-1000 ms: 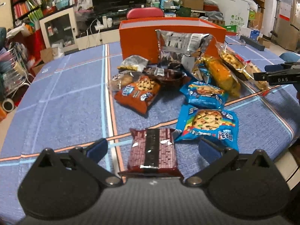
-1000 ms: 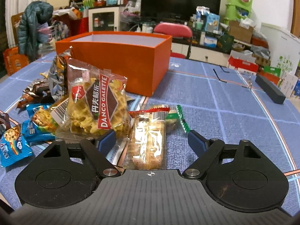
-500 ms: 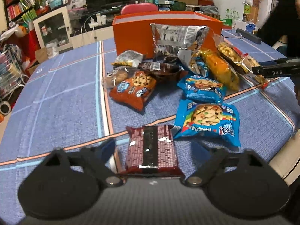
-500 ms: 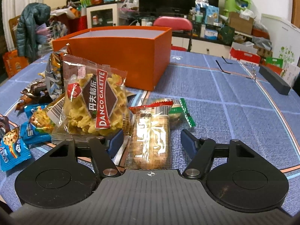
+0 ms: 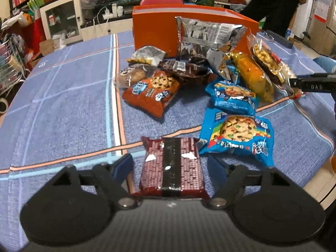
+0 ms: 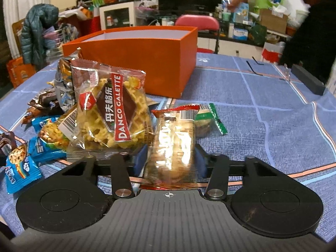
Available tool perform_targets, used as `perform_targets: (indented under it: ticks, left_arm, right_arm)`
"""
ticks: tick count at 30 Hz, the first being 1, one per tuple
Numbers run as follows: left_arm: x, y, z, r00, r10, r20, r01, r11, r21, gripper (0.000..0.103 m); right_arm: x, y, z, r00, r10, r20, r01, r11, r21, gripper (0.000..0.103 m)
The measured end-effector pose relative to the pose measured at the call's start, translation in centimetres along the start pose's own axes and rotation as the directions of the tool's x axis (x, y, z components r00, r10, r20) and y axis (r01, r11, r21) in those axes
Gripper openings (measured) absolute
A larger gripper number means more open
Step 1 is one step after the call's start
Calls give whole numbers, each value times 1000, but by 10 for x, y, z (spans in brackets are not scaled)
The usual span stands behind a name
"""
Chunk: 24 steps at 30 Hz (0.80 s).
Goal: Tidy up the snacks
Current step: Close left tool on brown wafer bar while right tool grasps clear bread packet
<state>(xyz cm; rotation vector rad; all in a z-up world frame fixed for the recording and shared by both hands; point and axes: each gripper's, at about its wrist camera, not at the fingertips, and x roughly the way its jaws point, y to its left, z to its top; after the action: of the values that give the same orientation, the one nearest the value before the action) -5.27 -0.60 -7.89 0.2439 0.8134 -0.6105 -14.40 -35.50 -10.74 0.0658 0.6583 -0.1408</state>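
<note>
A dark red wafer packet (image 5: 171, 166) lies on the blue checked tablecloth between the fingers of my left gripper (image 5: 170, 163). Its jaws are closing, with a thin gap still on each side of the packet. My right gripper (image 6: 170, 157) is closing on a clear biscuit packet with red ends (image 6: 172, 142), and its blue pads (image 6: 140, 157) press the packet's sides. The orange box (image 5: 155, 33) (image 6: 136, 67) stands open-topped behind the snack pile.
Loose snacks crowd the middle: blue cookie packets (image 5: 237, 134), an orange-red cookie packet (image 5: 151, 92), a silver bag (image 5: 205, 33), a Danco Galette bag (image 6: 113, 113), a green-ended packet (image 6: 208, 119). A person (image 6: 310, 21) moves behind the table. A black bar (image 6: 307, 79) lies far right.
Both grippers' jaws have narrowed around their packets, the right one until its pads met the clear packet. A person has come into view behind the table.
</note>
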Motion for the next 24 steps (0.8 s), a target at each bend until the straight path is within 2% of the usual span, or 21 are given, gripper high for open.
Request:
perform_targets:
  ticks: [4, 5, 12, 15, 18, 20, 22, 24]
  left_arm:
    - [-2, 2, 1, 1000, -1, 8, 1, 1000, -8, 55]
    - [-2, 2, 1, 1000, -3, 9, 3, 1000, -7, 54]
    - [0, 2, 2, 1000, -7, 16, 7, 1000, -4, 55]
    - [1, 1, 2, 1000, -24, 10, 25, 1000, -4, 68]
    - [1, -2, 1, 1000, -12, 10, 12, 1000, 4, 68]
    - [1, -2, 1, 1000, -6, 10, 6, 1000, -4, 64]
    - [0, 0, 2, 1000, -5, 11, 5, 1000, -15, 52]
    - [-1, 1, 3, 1000, 6, 13, -6, 1000, -22, 47]
  right_arm:
    - [2, -3, 0, 1000, -6, -13, 7, 1000, 8, 27]
    - [3, -4, 0, 1000, -9, -20, 10, 1000, 7, 27]
    - [8, -5, -1, 999, -12, -34, 12, 1000, 14, 28]
    - [8, -6, -1, 999, -10, -36, 11, 1000, 23, 28]
    - [8, -4, -1, 999, -16, -36, 16, 1000, 13, 28]
    - [8, -3, 0, 999, -22, -38, 22, 1000, 6, 25]
    - [8, -2, 0, 999, -25, -42, 25, 1000, -5, 23]
    - [8, 2, 0, 998, -38, -44, 37, 999, -27, 21]
